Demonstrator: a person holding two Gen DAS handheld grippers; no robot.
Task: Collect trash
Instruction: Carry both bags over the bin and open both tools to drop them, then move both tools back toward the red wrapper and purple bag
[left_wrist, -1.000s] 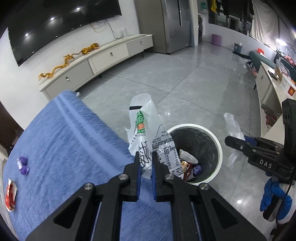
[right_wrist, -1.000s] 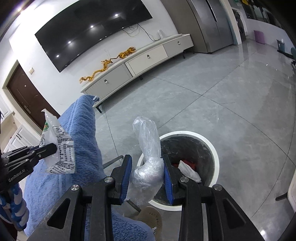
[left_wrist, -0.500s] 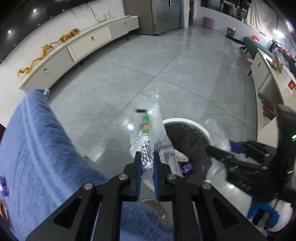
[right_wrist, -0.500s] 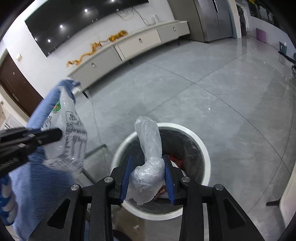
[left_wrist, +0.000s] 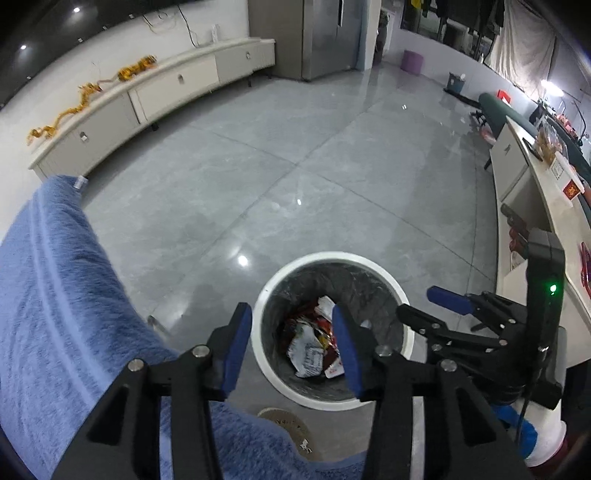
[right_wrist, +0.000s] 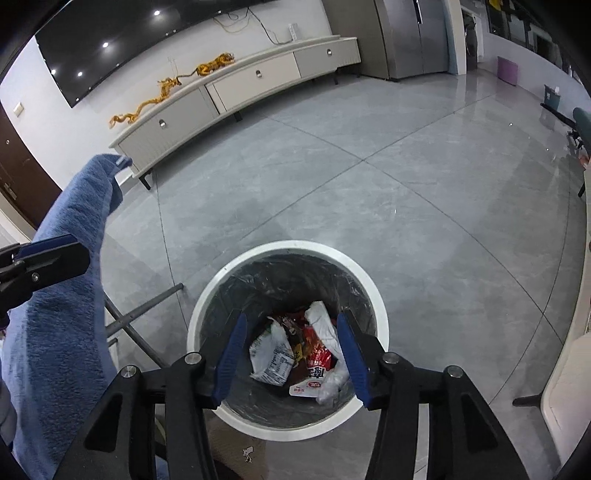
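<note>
A round white-rimmed trash bin (left_wrist: 384, 277) with a black liner stands on the floor; it also shows in the right wrist view (right_wrist: 236, 269). Inside lie a printed white wrapper (right_wrist: 271, 356), a crumpled clear plastic bag (right_wrist: 325, 325) and red wrappers (right_wrist: 317, 356). The white wrapper also shows in the left wrist view (left_wrist: 304, 354). My left gripper (left_wrist: 291, 341) is open and empty above the bin's left rim. My right gripper (right_wrist: 290, 354) is open and empty directly above the bin's opening; it also shows in the left wrist view (left_wrist: 428, 302).
A blue-towel-covered table (left_wrist: 55, 302) is at the left, its metal legs (right_wrist: 144, 306) beside the bin. A long white TV cabinet (right_wrist: 236, 85) lines the far wall. A white counter (left_wrist: 546, 206) runs along the right. Grey tiled floor lies beyond the bin.
Both grippers have opened. The printed wrapper dropped from my left gripper and the clear plastic bag from my right; both now lie in the bin. Both grippers moved over the bin.
</note>
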